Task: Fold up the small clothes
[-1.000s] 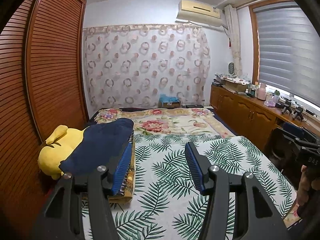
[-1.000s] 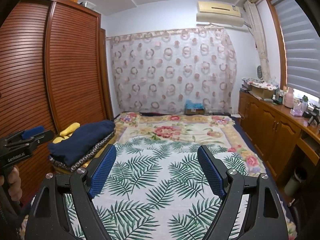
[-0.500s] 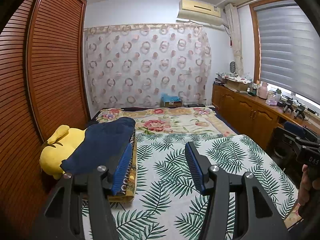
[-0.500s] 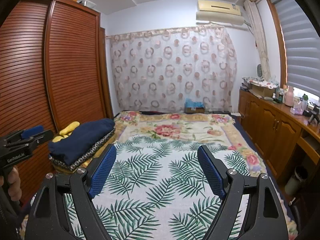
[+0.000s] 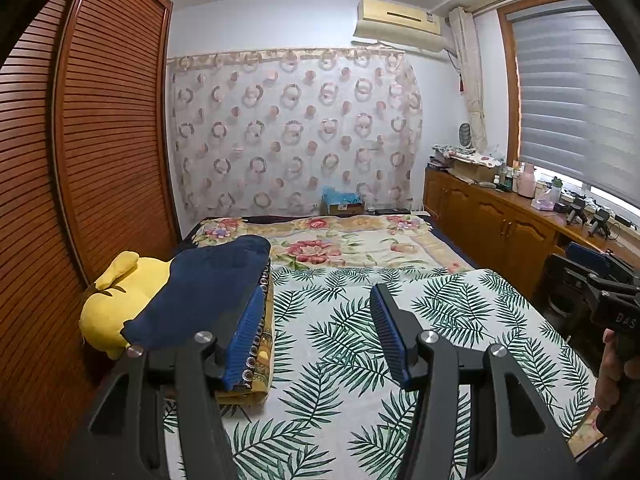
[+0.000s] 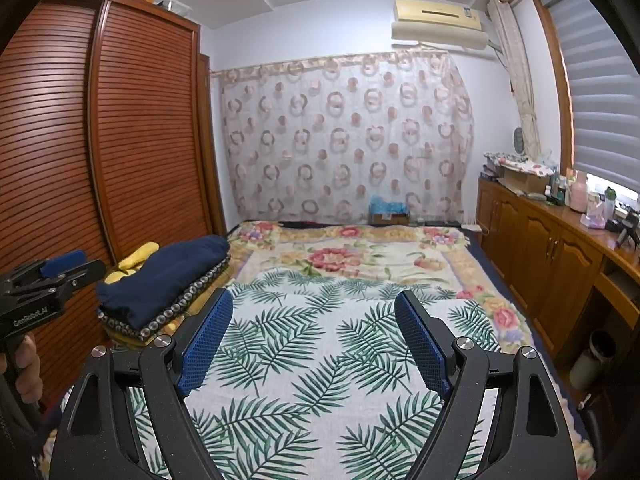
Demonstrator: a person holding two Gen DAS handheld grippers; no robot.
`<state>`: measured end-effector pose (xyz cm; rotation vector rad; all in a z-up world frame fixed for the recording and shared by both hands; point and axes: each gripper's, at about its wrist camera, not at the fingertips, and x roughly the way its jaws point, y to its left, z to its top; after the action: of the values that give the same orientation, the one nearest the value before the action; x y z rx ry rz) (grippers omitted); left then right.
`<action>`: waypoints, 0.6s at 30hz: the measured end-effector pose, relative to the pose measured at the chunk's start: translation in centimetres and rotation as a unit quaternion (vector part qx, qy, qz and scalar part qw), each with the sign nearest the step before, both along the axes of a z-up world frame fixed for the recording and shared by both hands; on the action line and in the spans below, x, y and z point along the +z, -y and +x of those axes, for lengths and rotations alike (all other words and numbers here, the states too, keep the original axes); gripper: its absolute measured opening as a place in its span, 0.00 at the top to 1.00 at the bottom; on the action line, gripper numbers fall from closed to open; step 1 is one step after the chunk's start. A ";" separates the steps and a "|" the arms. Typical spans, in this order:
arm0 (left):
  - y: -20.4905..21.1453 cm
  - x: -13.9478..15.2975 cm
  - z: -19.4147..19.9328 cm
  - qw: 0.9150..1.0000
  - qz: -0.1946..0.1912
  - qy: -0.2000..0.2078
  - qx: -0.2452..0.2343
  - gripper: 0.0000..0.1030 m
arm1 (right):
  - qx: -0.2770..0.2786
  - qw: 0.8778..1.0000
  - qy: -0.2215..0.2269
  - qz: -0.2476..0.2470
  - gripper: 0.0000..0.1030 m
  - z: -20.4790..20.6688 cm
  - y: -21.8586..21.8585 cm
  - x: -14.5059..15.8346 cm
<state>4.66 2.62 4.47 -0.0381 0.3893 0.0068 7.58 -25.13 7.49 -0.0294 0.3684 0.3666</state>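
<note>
From the left wrist view, the left tool (image 5: 318, 332) hovers over the bed (image 5: 460, 320), its blue-padded jaws partly spread with nothing between them. The navy garment (image 5: 208, 288), the likely thing to fold, lies to the left of the tool and a little ahead of it, on top of a folded stack with a ring-patterned edge (image 5: 262, 332). The tool's left pad overlaps the stack's right edge in the picture; whether it touches I cannot tell. The garment's long axis runs away from the camera, roughly along the bed's left side. A yellow plush toy (image 5: 120, 300) sits just beyond it against the slatted wardrobe (image 5: 100, 152). At the far right edge the right tool (image 5: 600, 280) shows in a hand (image 5: 612, 376), well apart from the garment.

From the right wrist view, the right tool (image 6: 310, 336) has its jaws spread wide and empty over the palm-leaf bedspread (image 6: 312, 344). The navy garment (image 6: 164, 272) lies far to the left and ahead, on the same stack (image 6: 168, 316). The left tool (image 6: 48, 280) sits at the left edge, just beside the garment, so the left hand (image 6: 28, 364) is plainly the nearer one. The bedspread in front of both tools carries no clothes, which I judge gives room to lay the garment out. Only the plush toy and wardrobe crowd the garment's far side.
</note>
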 end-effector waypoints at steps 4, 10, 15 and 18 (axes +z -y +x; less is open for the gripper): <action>0.0 0.0 0.0 1.000 0.000 0.000 -0.001 0.47 | -0.001 1.000 0.000 0.000 0.17 -0.1 0.0 0.0; -0.1 -0.1 0.0 1.000 0.001 0.000 0.000 0.47 | 0.000 1.000 0.000 0.000 0.17 0.0 0.0 0.1; 0.0 -0.2 0.0 1.000 0.001 0.000 0.000 0.47 | 0.000 1.000 0.000 0.000 0.17 0.0 0.0 0.2; 0.0 -0.2 0.0 1.000 0.001 0.000 0.000 0.47 | 0.000 1.000 0.000 0.001 0.17 0.0 0.0 0.2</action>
<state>4.69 2.61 4.31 -0.0354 0.3894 0.0074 7.57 -25.11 7.67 -0.0281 0.3678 0.3659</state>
